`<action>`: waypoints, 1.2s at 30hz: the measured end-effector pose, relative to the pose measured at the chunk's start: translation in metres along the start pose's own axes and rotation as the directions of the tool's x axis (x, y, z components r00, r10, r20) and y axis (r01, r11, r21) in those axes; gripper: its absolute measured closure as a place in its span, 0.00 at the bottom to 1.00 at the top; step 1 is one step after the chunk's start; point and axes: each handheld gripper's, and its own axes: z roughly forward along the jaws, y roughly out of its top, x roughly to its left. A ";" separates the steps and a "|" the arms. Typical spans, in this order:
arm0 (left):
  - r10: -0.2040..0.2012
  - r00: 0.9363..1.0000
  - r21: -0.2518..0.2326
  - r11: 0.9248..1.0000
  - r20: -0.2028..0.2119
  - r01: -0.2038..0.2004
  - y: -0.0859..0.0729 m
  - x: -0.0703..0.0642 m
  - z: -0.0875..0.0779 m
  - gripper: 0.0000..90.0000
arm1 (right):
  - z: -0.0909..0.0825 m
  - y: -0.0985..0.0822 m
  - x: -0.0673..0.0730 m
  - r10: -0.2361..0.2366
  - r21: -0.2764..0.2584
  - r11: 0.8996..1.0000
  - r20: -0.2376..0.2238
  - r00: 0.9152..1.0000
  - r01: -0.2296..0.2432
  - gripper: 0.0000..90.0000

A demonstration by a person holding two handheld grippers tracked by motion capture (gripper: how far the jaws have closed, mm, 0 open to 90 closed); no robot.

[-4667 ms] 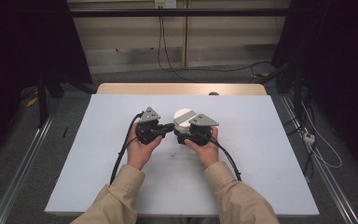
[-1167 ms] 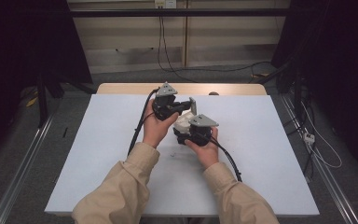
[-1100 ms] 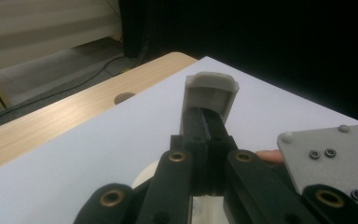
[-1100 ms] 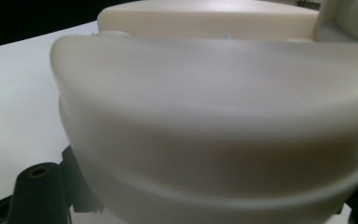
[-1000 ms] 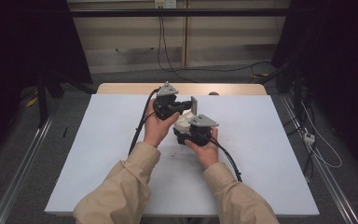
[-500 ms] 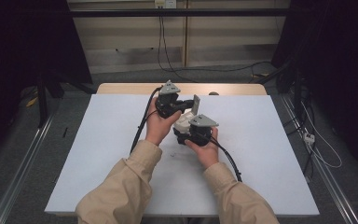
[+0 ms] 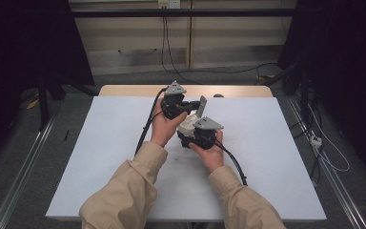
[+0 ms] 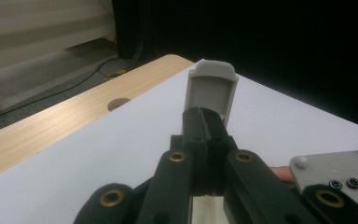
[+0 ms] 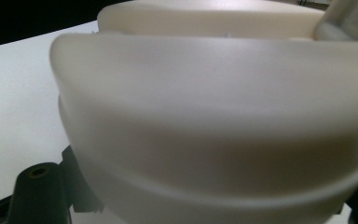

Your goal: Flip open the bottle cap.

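The left tongs (image 7: 192, 106) sit a little farther from the person than the right tongs (image 7: 190, 136), both over the middle of the white tabletop (image 7: 276, 157). In the left gripper view the two black jaws of the left tongs (image 8: 205, 126) stand pressed together, clenched on the lower edge of a grey flip lid (image 8: 211, 91) that rises upright just beyond their tips, its rounded top pointing up. From above, that lid (image 7: 202, 105) stands tilted up at the tip of the left tongs, just beyond the right tongs and touching the white container (image 7: 187, 126) that lies between the two. The right tongs grasp this container: in the right gripper view its pale, curved wall (image 9: 214, 121) sits right up against the camera, blurred, with a second rim behind it; the black gripper body shows at the bottom corners, though the jaw tips themselves are hidden by the container, so the contact cannot be seen directly. The container rests low over the tabletop, just ahead of the right hand (image 7: 208, 153) and beside the left hand (image 7: 163, 127). A black cable trails back from each of the tongs toward the person along the beige sleeves. A strip of wooden edge (image 8: 51, 121) runs beyond the left tongs, with a round hole in it.
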 end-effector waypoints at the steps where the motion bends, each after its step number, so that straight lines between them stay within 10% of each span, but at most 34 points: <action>1: 0.005 1.000 0.002 1.000 0.001 -0.005 0.000 0.000 0.000 1.00 | 0.000 0.000 0.000 0.000 0.000 1.000 0.000 1.000 0.000 0.21; 36: 0.006 1.000 0.032 0.999 0.023 -0.007 -0.005 0.006 0.020 1.00 | 0.000 0.000 0.000 -0.001 0.003 1.000 -0.003 1.000 0.001 0.21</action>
